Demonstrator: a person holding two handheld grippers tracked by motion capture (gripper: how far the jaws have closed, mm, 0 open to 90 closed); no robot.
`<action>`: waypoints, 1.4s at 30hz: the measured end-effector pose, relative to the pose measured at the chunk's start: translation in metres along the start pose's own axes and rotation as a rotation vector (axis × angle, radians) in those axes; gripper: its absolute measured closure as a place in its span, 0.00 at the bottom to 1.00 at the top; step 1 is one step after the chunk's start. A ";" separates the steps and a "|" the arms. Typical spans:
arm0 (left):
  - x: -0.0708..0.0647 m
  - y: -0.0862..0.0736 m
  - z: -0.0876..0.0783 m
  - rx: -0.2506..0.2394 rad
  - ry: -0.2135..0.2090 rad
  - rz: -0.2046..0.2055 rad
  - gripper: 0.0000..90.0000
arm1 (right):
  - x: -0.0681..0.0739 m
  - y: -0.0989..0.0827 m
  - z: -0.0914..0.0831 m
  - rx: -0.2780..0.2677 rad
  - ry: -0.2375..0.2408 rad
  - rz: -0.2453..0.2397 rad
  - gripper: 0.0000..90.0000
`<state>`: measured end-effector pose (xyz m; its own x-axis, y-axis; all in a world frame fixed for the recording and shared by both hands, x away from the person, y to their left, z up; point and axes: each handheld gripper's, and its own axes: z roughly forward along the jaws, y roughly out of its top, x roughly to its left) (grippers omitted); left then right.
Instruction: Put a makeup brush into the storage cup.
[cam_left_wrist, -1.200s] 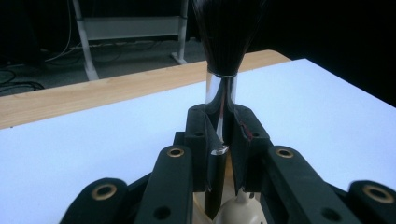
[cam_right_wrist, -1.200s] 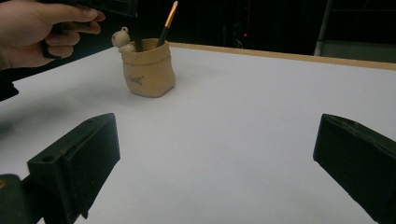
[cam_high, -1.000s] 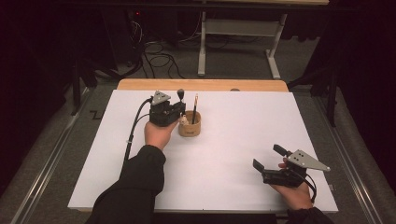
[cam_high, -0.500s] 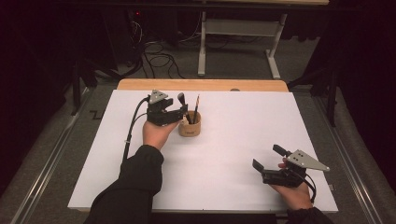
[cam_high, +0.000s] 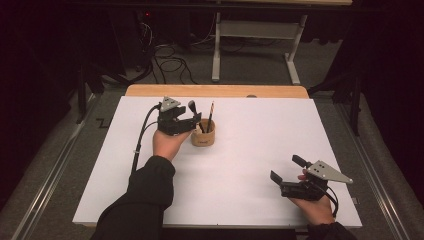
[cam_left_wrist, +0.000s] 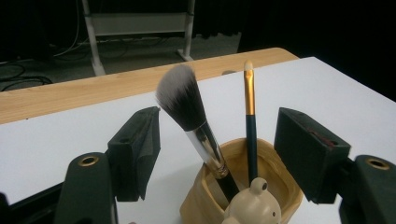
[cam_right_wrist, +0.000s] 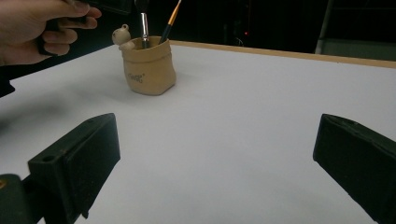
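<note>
1. Left gripper (cam_high: 192, 119), centre-left of the high view: jaws have just been opening; they now stand apart around the fluffy brush (cam_left_wrist: 187, 107), gripping nothing.
2. Brush stands in the tan cup (cam_high: 203, 138).
3. Right gripper (cam_high: 287, 170), lower right: wide open, empty.

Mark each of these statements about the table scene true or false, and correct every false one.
1. Two brushes stand in the cup. True: the fluffy brush and the thin brush.
2. The left gripper is clamped on the fluffy brush. False: its jaws have just been opening, and the brush stands between them untouched.
3. The right gripper holds a brush. False: its jaws stand open with nothing between them, far from the cup.
4. A small animal figure sits on the cup's rim. True.
5. The cup lies tipped on its side. False: it stands upright on the white table.
</note>
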<state>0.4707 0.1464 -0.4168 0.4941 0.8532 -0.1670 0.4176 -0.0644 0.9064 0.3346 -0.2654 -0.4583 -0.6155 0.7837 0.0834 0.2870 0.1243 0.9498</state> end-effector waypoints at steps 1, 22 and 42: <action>0.000 0.000 0.000 0.000 -0.001 0.001 0.35 | 0.000 0.000 0.000 0.000 -0.001 0.000 0.01; 0.005 -0.009 -0.018 0.000 0.004 0.005 0.06 | 0.000 0.000 0.000 -0.001 -0.005 -0.003 0.01; 0.001 -0.031 -0.057 0.014 -0.008 0.031 0.00 | -0.001 0.002 -0.002 -0.007 -0.014 -0.002 0.01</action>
<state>0.4145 0.1789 -0.4229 0.5129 0.8466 -0.1422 0.4127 -0.0979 0.9056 0.3341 -0.2667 -0.4563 -0.6057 0.7920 0.0769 0.2801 0.1218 0.9522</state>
